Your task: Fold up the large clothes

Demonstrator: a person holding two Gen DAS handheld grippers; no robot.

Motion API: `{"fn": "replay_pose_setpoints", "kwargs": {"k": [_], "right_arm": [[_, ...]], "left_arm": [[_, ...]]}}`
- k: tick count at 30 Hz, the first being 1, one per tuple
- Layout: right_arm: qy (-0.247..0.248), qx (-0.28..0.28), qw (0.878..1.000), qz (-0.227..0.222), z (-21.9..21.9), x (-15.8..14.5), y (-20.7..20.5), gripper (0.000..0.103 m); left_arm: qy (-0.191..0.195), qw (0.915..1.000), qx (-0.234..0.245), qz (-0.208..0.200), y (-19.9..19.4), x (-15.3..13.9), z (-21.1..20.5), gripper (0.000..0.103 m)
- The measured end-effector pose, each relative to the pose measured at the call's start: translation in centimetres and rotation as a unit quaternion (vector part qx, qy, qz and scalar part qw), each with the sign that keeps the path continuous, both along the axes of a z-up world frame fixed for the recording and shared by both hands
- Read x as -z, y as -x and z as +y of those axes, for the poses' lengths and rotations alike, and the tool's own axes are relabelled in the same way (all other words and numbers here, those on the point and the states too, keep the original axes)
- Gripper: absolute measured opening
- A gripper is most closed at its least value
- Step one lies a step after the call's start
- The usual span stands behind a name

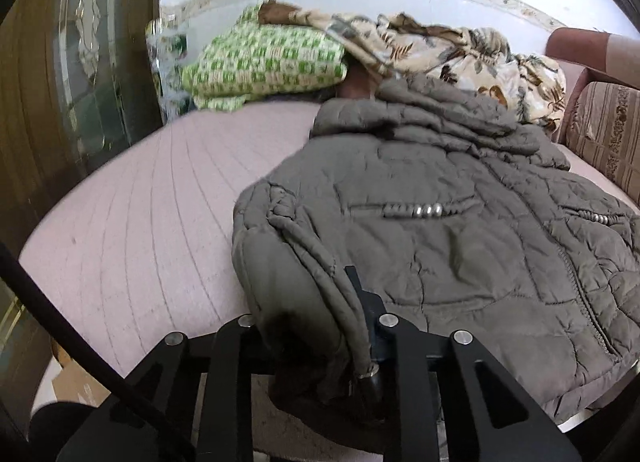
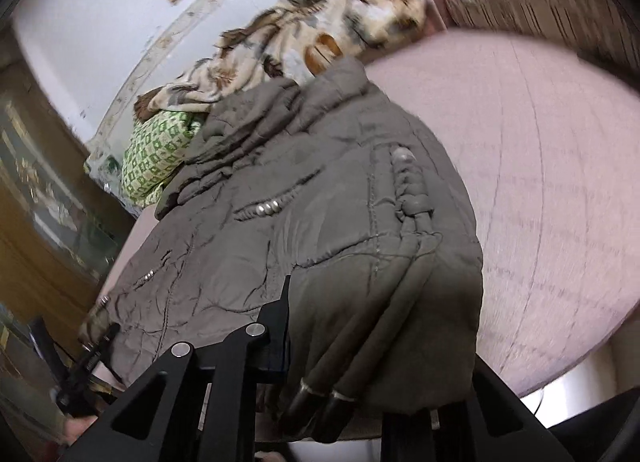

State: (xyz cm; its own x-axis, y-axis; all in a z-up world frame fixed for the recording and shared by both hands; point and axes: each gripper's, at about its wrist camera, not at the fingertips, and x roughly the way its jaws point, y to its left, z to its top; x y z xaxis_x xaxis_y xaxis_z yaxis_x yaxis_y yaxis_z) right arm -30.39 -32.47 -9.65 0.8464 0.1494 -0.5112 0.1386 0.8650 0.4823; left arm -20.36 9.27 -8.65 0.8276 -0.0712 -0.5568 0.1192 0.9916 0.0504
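Note:
A grey-brown quilted jacket [image 1: 460,222] lies front up on a pink bed cover [image 1: 160,202], its collar at the far end. My left gripper [image 1: 316,310] is shut on the jacket's near left hem corner. The fabric bunches between the fingers, and only the right finger [image 1: 362,298] shows. In the right wrist view the jacket [image 2: 300,202] has its near right hem corner pinched in my right gripper [image 2: 352,342]. The cloth and two drawstring ends hang over the far finger and hide it. Both corners sit slightly raised off the bed.
A green-and-white checked blanket [image 1: 260,62] and a floral blanket [image 1: 460,50] are heaped at the far end against the wall. A striped cushion [image 1: 608,130] stands at the right. A dark wooden cabinet [image 1: 80,62] borders the bed's left side. Bare pink cover [image 2: 540,162] spreads right of the jacket.

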Motion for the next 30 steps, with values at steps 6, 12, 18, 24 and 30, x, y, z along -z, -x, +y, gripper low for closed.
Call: {"fn": "replay_pose_setpoints", "kwargs": {"k": [6, 12, 18, 24, 30], "right_arm": [[0.071, -0.001, 0.997, -0.038, 1.1, -2.9, 1.0, 0.021], [0.082, -0.004, 0.995, -0.057, 1.1, -4.3, 1.5, 0.021], [0.097, -0.014, 0.992, -0.085, 1.1, -7.2, 2.6, 0.021], [0.107, -0.028, 0.988, -0.112, 1.7, -10.0, 4.2, 0.021], [0.104, -0.031, 0.984, -0.140, 2.0, -12.3, 6.3, 0.021]], "left_arm": [[-0.026, 0.9980, 0.019, -0.055, 1.2, -2.1, -0.9, 0.021], [-0.029, 0.9954, 0.034, -0.084, 2.1, -4.2, -1.0, 0.020], [-0.020, 0.9918, 0.044, -0.119, 3.3, -7.0, -0.7, 0.020], [0.005, 0.9907, 0.039, -0.131, 4.1, -9.6, 0.6, 0.020], [0.025, 0.9881, 0.028, -0.149, 5.4, -12.0, 2.0, 0.020]]}}
